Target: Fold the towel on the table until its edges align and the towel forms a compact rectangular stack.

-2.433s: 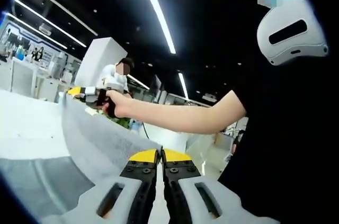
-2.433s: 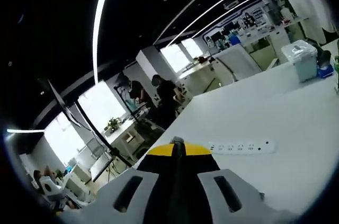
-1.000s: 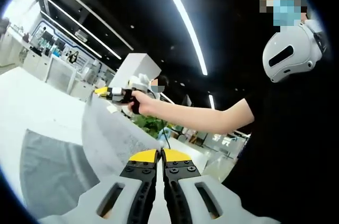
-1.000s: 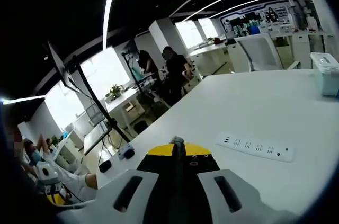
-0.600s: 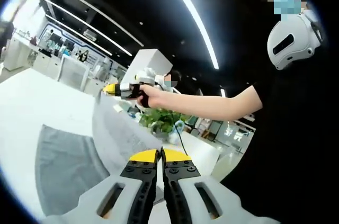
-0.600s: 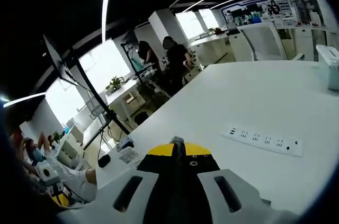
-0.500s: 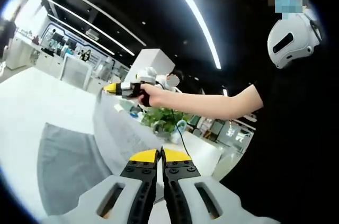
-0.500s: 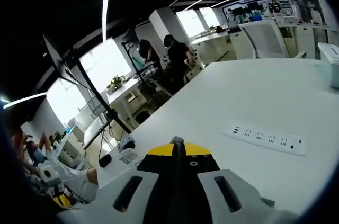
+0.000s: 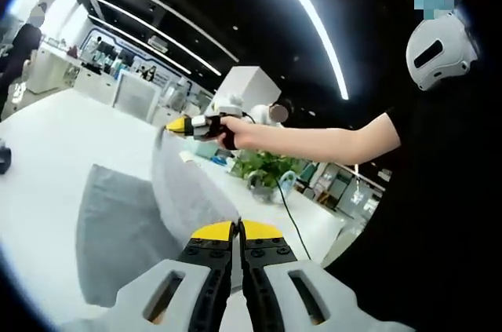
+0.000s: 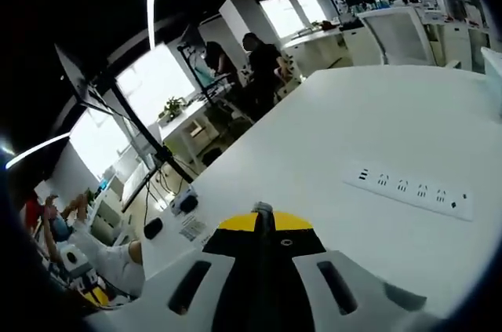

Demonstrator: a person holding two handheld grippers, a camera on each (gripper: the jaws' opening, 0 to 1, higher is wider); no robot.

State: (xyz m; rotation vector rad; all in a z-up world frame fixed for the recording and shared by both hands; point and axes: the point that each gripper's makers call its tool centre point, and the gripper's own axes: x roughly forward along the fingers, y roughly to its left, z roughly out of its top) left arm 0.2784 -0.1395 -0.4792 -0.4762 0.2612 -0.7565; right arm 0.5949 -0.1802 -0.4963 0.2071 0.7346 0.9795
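Keep both grippers (image 9: 238,231) (image 9: 174,125) clamped on the grey towel (image 9: 133,222) corners, carry the raised edge level across, lower onto the surface (image 9: 47,159) edge-to-edge.

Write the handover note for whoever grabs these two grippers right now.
Left gripper: shut on the towel, holding one corner up.
Right gripper: shut on the far corner of the same raised edge, seen ahead in the left gripper view.
The towel's lower part lies flat on the white table; a power strip sits farther off.
Done: one edge lifted.
Left: lay it over the flat part, align the edges, keep folding to a compact rectangle.
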